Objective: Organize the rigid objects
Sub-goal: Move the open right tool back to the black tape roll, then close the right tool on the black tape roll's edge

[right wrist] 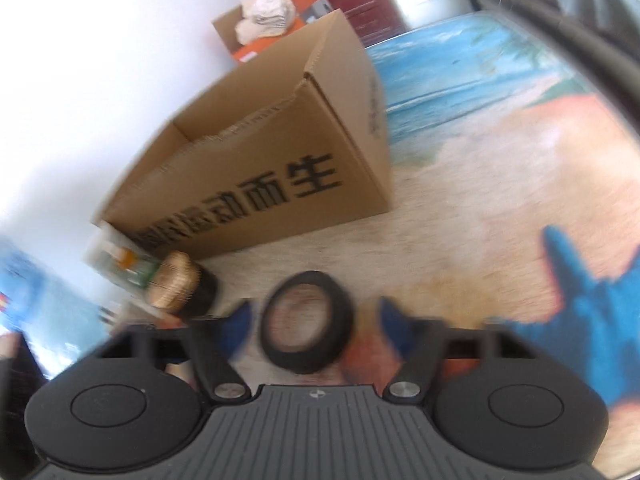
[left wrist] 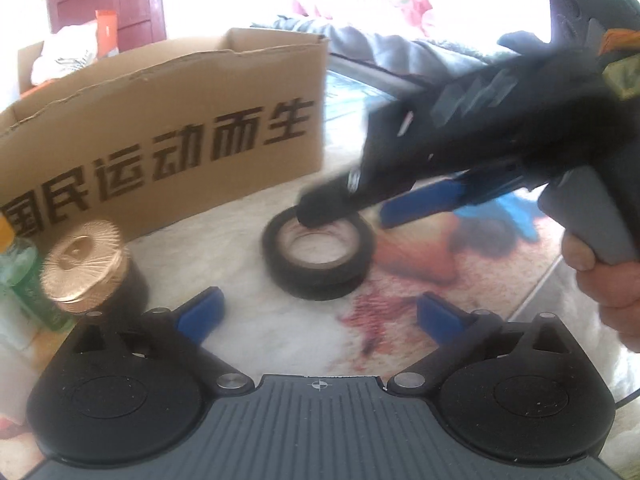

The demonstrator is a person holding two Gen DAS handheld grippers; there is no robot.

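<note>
We see the black tape roll [right wrist: 306, 322] lying flat just before the cardboard box [right wrist: 280, 168], between the spread fingers of our right gripper [right wrist: 312, 320]. Our left gripper [left wrist: 318, 314] hangs open, empty. Risk — closing off-centre could skid the roll toward the gold-lidded jar [right wrist: 176, 290].

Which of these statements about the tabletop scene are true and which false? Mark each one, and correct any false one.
1. The tape roll lies flat on the table. True.
2. The cardboard box is sealed shut. False: its top is open.
3. The right tongs are open around the tape roll. True.
4. The left tongs grip the gold-lidded jar. False: they are open and empty.
5. The jar's lid is silver. False: gold.
</note>
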